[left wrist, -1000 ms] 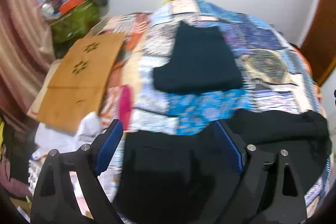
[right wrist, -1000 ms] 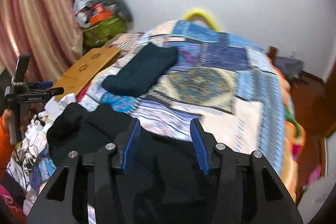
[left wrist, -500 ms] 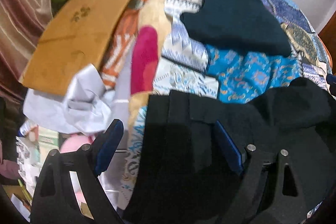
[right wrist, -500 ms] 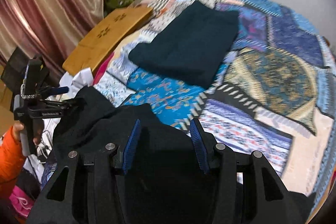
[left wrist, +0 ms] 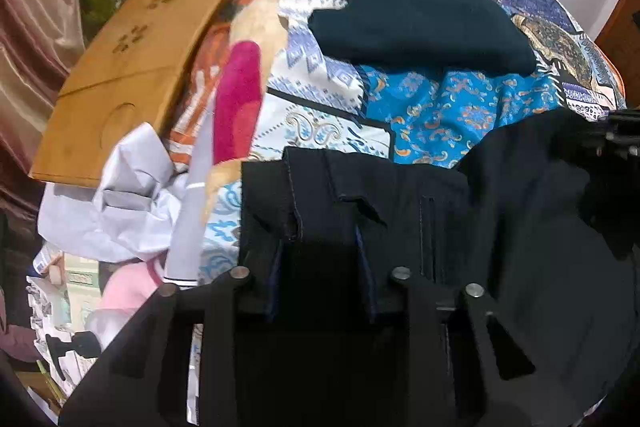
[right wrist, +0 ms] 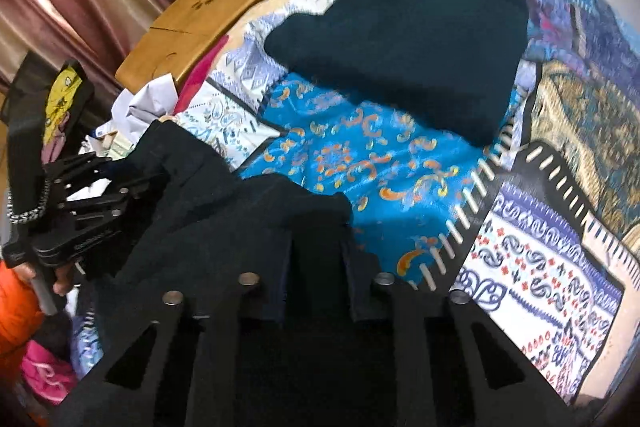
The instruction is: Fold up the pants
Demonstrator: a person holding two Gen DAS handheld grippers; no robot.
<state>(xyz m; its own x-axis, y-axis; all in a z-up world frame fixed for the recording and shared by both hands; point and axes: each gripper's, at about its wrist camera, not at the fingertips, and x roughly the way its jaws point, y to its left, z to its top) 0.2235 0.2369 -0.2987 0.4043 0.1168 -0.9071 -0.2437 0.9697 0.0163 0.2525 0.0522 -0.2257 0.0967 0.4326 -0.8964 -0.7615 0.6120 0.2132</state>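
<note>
1. The black pants (left wrist: 400, 195) lie rumpled at the near edge of the patchwork quilt (left wrist: 452, 111), waistband towards the bed's left side.
2. The left gripper (left wrist: 320, 247) has just been closing and is clamped on the waistband cloth; the right gripper (right wrist: 316, 251) has likewise narrowed onto a fold of the pants.
3. A folded dark garment (left wrist: 420, 11) lies beyond, well apart; blue quilt between them is bare.
4. A second ago both pairs of jaws stood wide above the cloth.
5. A wooden board (left wrist: 132, 67) borders the quilt's left edge.
</note>
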